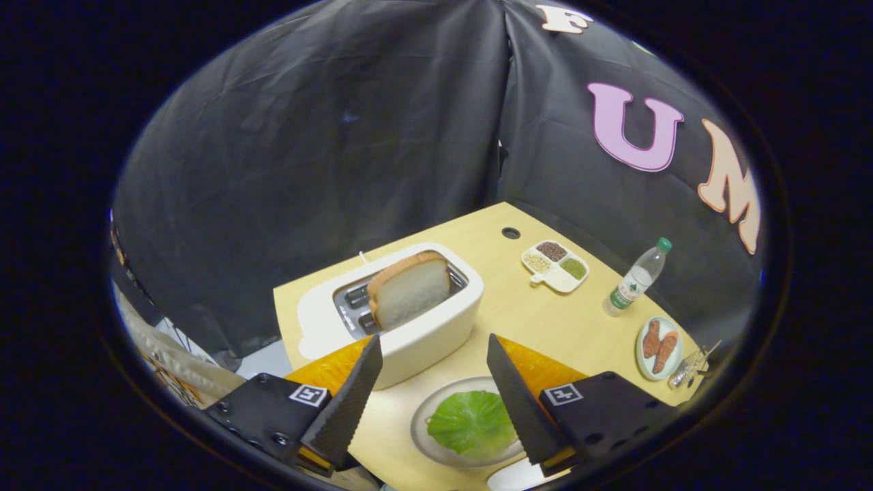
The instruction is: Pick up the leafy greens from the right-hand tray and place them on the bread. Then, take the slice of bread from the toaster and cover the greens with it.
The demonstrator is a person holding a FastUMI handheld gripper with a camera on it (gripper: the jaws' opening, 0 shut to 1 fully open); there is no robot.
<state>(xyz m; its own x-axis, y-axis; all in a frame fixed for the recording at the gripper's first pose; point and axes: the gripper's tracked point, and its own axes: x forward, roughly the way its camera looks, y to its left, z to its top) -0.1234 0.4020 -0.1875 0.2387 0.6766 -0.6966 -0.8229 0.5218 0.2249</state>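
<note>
The leafy greens (472,423) lay flat on a round plate (424,416), between my gripper's (434,351) two fingers and low down near their bases; I could not make out the bread under the leaf, since the green covered the middle of the plate. The right finger crossed the plate's near edge and hid part of it.

I saw the fingers spread wide apart with nothing held between them, both clear of the leaf.

Just ahead of the fingertips stood the white toaster (409,320), and the slice of bread (408,290) stuck up out of its slot, tilted a little. The left finger's tip overlapped the toaster's lower front. An orange mat (327,368) showed under the toaster, mostly hidden by the fingers.

Beyond the toaster on the wooden table (545,320) sat a small divided dish (556,266) of grains, a plastic bottle (638,276) with a green cap, and a plate with two reddish-brown pieces (659,348). Beside that plate something small and shiny was too blurred to identify.
</note>
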